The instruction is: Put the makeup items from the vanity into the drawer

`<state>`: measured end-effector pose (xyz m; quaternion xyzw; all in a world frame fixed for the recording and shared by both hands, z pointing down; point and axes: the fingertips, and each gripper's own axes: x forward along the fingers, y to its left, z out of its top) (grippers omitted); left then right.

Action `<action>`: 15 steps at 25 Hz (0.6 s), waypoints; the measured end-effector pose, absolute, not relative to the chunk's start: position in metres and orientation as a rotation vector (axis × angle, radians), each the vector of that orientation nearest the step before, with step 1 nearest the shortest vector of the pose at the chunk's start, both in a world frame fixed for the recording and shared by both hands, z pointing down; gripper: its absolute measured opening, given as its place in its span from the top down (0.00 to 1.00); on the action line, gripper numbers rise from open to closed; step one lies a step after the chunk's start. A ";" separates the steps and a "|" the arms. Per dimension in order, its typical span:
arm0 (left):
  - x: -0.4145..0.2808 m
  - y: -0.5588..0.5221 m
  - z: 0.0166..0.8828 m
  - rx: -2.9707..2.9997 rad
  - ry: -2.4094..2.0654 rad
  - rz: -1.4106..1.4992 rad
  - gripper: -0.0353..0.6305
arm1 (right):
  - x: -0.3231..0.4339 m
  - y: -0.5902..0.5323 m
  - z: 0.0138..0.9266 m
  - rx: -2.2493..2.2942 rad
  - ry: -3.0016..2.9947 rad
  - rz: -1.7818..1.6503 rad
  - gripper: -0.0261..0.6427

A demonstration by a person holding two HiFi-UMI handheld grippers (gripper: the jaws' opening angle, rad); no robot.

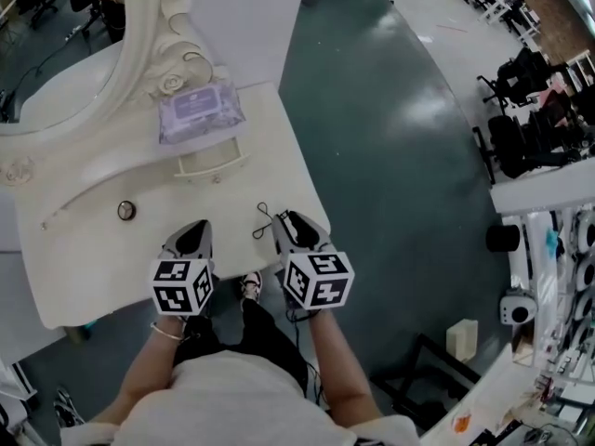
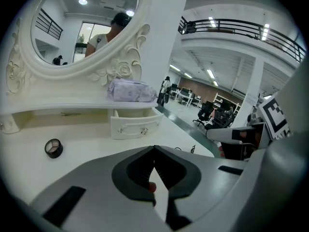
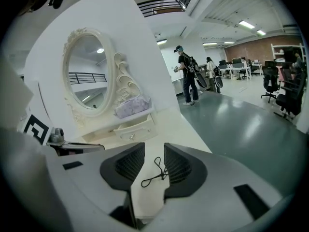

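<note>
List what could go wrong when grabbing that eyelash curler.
The eyelash curler lies flat and thin on the vanity at the right gripper's open jaws; they may close without catching it. It sits near the front corner, so a nudge might push it off. The drawer opening looks narrow.

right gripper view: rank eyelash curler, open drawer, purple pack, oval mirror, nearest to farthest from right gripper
1. black wire eyelash curler, between the jaws
2. open white drawer, ahead left
3. purple wipes pack, shelf above
4. oval white-framed mirror, behind, left
</note>
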<state>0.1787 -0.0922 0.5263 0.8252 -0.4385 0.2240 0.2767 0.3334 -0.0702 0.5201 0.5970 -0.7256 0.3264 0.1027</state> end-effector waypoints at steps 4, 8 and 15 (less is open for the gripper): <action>0.186 -0.095 0.538 2.214 -1.173 0.626 0.94 | 0.343 -0.069 0.533 1.725 -2.132 0.920 0.74; 0.191 -0.094 0.549 2.206 -1.175 0.651 0.94 | 0.347 -0.069 0.548 1.657 -2.143 0.885 0.66; 0.198 -0.086 0.572 2.168 -1.156 0.686 0.94 | 0.347 -0.073 0.572 1.459 -2.185 0.836 0.58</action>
